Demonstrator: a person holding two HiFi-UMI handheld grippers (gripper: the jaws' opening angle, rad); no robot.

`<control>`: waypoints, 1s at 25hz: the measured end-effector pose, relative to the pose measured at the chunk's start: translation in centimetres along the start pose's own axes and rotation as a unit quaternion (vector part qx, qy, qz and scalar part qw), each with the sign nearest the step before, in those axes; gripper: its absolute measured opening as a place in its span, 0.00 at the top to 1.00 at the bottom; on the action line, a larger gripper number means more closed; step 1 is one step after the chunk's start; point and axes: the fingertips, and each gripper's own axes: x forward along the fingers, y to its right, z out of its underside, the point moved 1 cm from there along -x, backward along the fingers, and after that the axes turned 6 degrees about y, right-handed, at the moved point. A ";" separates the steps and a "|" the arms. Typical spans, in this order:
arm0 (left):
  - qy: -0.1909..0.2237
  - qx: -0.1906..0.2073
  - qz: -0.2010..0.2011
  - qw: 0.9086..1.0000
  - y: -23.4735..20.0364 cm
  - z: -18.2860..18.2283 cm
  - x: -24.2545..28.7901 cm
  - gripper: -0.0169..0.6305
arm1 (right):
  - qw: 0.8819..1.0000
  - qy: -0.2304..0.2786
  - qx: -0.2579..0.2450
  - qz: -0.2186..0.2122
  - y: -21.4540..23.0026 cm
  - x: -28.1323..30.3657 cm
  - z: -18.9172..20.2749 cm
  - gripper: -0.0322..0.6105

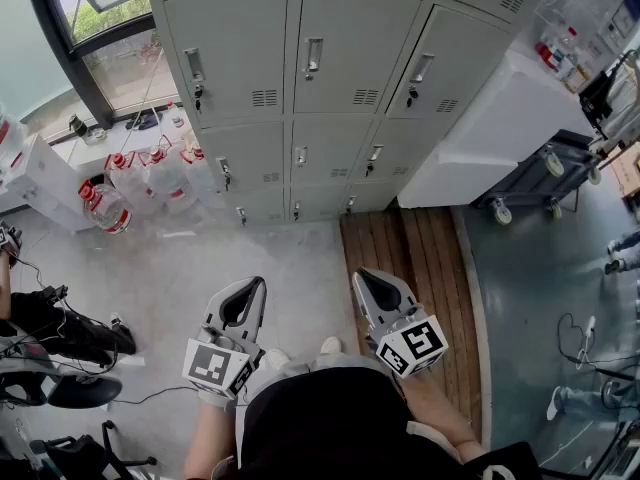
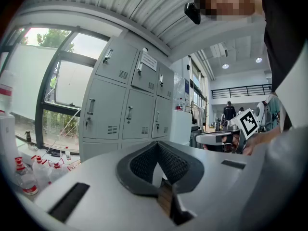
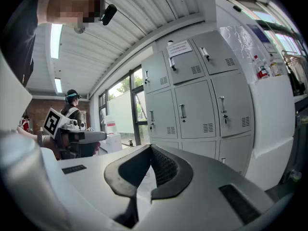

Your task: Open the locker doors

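Observation:
A bank of grey lockers [image 1: 315,78] stands ahead, every door in view closed, each with a small metal handle [image 1: 313,56]. Both grippers hover well short of it, at waist height above the floor. My left gripper [image 1: 255,284] is shut with its tips together and nothing between them; the right gripper [image 1: 362,276] is likewise shut and empty. In the left gripper view the jaws of the left gripper [image 2: 157,144] point at the lockers [image 2: 129,113], with the right gripper [image 2: 225,136] off to the side. The right gripper view shows the right gripper [image 3: 150,147] before the lockers [image 3: 195,109].
Several water jugs with red caps [image 1: 150,173] sit on the floor left of the lockers, under a window [image 1: 100,28]. A white cabinet [image 1: 505,118] and a wheeled grey cart [image 1: 545,168] stand at the right. A wooden platform [image 1: 410,258] lies below. Black gear and cables [image 1: 60,333] crowd the left.

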 end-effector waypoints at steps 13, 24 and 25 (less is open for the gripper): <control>-0.032 0.020 0.021 0.999 6.0 1.7 6.5 0.95 | 0.999 0.025 0.023 0.016 7.7 -3.7 -0.7 0.91; -0.038 0.039 -0.014 0.998 4.9 1.5 10.8 0.95 | 0.999 0.047 0.027 -0.006 11.9 -1.4 -2.0 0.90; -0.037 0.042 -0.012 0.998 4.3 1.4 11.0 0.95 | 0.998 0.049 0.025 -0.008 11.8 -0.7 -2.1 0.91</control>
